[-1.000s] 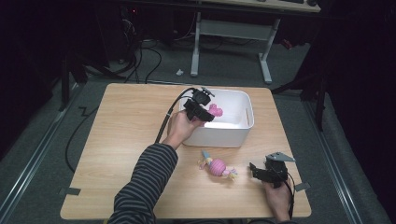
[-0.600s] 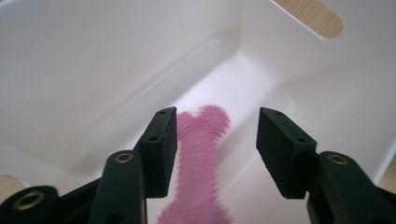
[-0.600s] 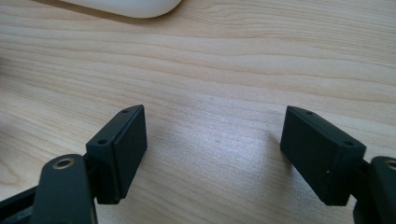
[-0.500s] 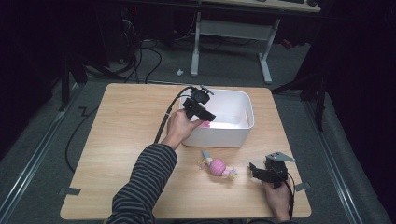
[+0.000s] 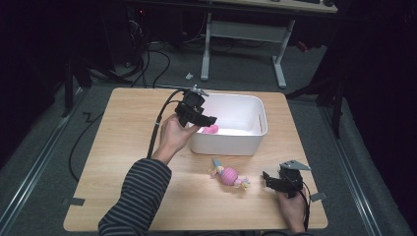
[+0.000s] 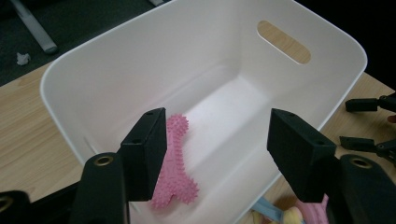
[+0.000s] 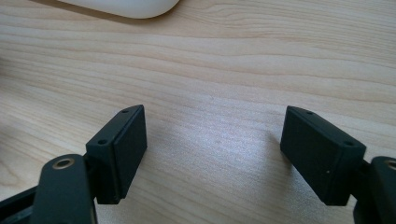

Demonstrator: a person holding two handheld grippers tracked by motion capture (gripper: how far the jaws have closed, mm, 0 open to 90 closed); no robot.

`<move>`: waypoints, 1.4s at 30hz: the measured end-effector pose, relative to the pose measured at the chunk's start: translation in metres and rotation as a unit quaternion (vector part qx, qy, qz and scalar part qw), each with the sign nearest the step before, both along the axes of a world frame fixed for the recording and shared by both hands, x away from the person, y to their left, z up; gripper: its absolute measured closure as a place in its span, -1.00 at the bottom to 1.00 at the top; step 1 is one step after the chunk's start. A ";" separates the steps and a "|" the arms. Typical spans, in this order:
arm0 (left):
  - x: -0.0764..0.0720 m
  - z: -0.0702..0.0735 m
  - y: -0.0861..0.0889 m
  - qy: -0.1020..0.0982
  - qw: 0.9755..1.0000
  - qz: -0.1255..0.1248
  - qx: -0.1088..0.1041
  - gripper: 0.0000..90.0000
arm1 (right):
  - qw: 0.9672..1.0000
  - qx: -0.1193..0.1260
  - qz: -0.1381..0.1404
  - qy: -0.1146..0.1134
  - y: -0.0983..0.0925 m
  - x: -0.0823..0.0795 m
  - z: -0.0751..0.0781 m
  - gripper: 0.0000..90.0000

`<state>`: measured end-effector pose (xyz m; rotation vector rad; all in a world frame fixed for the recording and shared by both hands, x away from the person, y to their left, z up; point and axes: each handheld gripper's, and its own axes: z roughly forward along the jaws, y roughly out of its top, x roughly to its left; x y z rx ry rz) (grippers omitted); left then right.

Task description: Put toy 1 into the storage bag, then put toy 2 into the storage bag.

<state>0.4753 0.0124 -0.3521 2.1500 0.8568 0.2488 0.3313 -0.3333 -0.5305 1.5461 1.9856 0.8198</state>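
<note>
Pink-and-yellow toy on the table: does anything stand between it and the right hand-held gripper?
Nothing visible does. The pink-and-yellow toy lies on bare table in front of the white bin; the right hand-held gripper, jaws open, sits just beside it with only wood between.

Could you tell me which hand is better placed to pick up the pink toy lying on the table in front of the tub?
Right. The right gripper rests open on the table beside the striped pink toy, while the left gripper, whose jaws have just been opening with nothing between them, hangs over the white tub.
</note>
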 end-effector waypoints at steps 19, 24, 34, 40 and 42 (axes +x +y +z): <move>-0.032 0.004 0.080 -0.031 0.998 0.048 -0.031 -0.17 | 1.000 0.000 -0.002 0.000 0.000 0.000 0.000 -0.49; -0.040 -0.002 0.098 -0.034 0.996 0.061 -0.048 -0.18 | 1.000 0.001 -0.002 0.000 0.000 0.000 0.000 -0.49; -0.056 -0.017 0.124 -0.030 0.994 0.081 -0.062 -0.20 | 1.000 0.000 0.000 0.000 0.000 0.000 0.000 -0.49; -0.067 -0.029 0.139 -0.031 0.993 0.092 -0.062 -0.22 | 1.000 0.000 0.000 0.000 0.000 0.000 0.000 -0.49; -0.070 -0.034 0.144 -0.031 0.993 0.096 -0.063 -0.22 | 1.000 0.001 -0.001 0.000 0.001 0.000 0.000 -0.49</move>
